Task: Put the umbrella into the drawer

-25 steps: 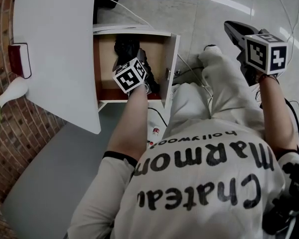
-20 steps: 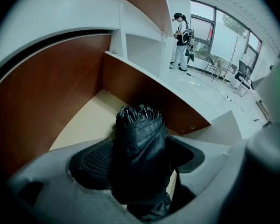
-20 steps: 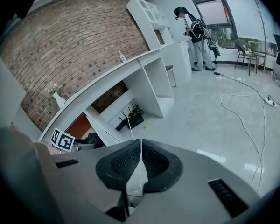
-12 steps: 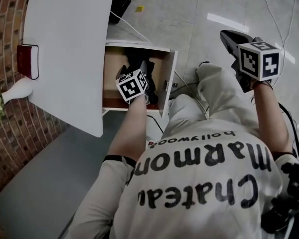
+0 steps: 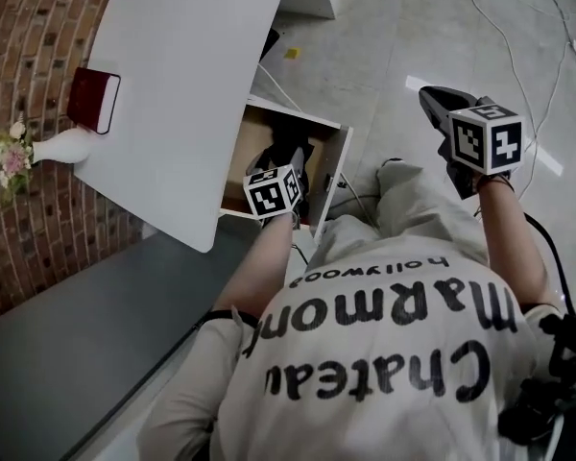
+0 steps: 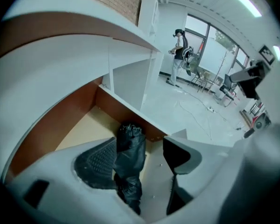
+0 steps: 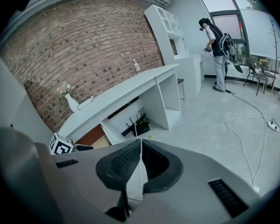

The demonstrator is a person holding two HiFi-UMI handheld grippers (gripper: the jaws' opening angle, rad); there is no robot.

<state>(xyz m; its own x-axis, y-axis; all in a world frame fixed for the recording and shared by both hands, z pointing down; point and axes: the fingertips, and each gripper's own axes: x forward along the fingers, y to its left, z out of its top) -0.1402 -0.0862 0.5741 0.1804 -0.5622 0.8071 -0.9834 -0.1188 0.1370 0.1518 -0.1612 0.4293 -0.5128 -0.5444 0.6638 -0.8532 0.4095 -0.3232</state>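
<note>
Since the earlier frame both tools have come up. L tool has lifted clear of the drawer, leaving the umbrella lying on the drawer bottom, under the desk. L jaws apart but closing; umbrella shows thru the gap, lower down, no pad on it. R tool: jaws together, empty, held high at the right. Step: drop-off looks done, pulling back. Next prob. needs a push on the drawer front, w/o snagging the umbrella.

The desk top overhangs the back of the open drawer. Inside, the umbrella fills the middle; bare floor beside it seems free.
</note>
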